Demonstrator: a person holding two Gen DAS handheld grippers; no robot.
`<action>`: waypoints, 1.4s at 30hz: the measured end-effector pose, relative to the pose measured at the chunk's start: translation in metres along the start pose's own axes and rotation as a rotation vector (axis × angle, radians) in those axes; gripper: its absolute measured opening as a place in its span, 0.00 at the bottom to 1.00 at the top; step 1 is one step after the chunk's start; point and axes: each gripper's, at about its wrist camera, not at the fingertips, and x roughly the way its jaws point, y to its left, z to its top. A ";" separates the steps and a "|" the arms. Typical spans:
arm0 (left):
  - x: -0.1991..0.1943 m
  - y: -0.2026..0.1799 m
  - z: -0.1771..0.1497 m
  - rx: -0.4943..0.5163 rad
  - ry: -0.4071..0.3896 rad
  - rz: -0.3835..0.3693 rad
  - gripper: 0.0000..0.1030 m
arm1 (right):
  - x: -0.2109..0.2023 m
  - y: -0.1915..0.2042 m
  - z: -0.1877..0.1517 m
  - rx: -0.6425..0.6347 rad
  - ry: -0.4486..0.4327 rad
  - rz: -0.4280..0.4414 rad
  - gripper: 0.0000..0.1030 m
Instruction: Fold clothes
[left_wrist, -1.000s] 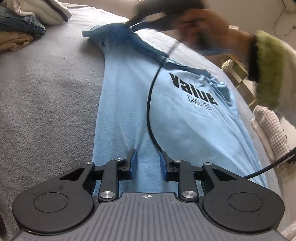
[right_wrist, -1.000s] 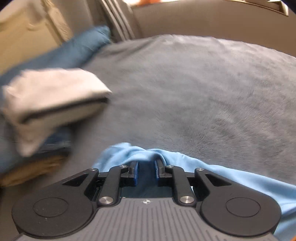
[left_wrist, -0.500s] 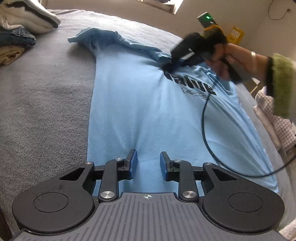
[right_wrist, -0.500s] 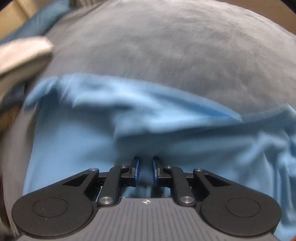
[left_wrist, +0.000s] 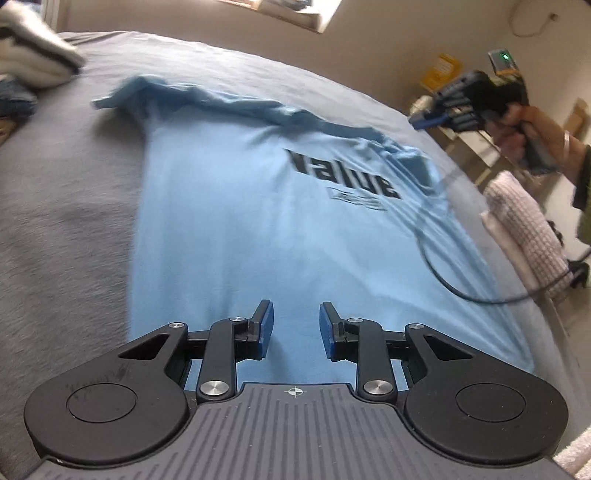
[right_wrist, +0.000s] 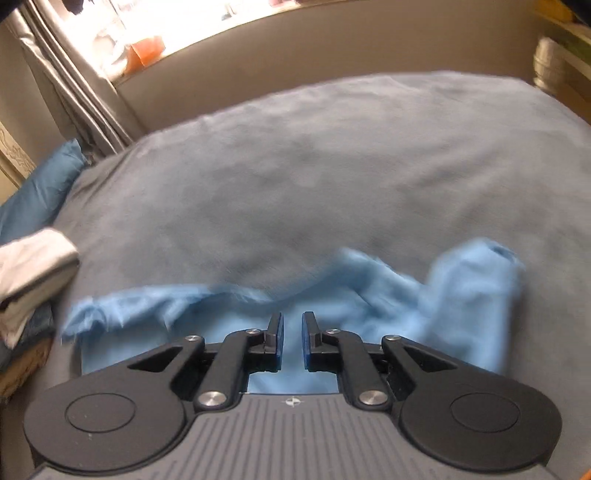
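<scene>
Half a second ago the right gripper (left_wrist: 424, 121) was down over the printed chest of the shirt; it has since lifted off to the far right edge of the bed, empty, its cable trailing across the cloth.

Nearest, the left gripper (left_wrist: 293, 326) hangs over the hem end of the light-blue cotton T-shirt with black "Value" lettering (left_wrist: 266, 221), jaws moderately open with only bare fabric showing between them — holding nothing, seemingly poised to pinch the hem. The shirt lies front-up and mostly flat on the grey plush bed cover (left_wrist: 62, 192), its body running from the near edge toward the far side, which suits a fold along its length. Further on, the collar and shoulder line form a rumpled ridge, one sleeve pointing toward the far left corner, the other bunched at the right.

In the right wrist view the right gripper's jaws stand slightly apart with nothing in them, above the shoulder region; the bunched right sleeve (right_wrist: 476, 295) stands up crumpled, so it likely needs smoothing before folding. Beyond, at the bed's left edge, sits a stack of folded clothes topped by a white garment (right_wrist: 33, 266) — probably finished items kept clear.
</scene>
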 end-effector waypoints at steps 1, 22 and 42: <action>0.005 -0.004 0.000 0.004 0.015 -0.008 0.26 | -0.005 -0.009 -0.006 -0.002 0.036 -0.004 0.11; 0.023 -0.019 -0.002 0.005 0.085 0.046 0.26 | 0.000 -0.114 -0.024 0.268 -0.074 -0.115 0.02; 0.018 -0.046 -0.010 0.068 0.119 0.149 0.26 | -0.100 -0.114 -0.258 -0.418 0.188 -0.119 0.03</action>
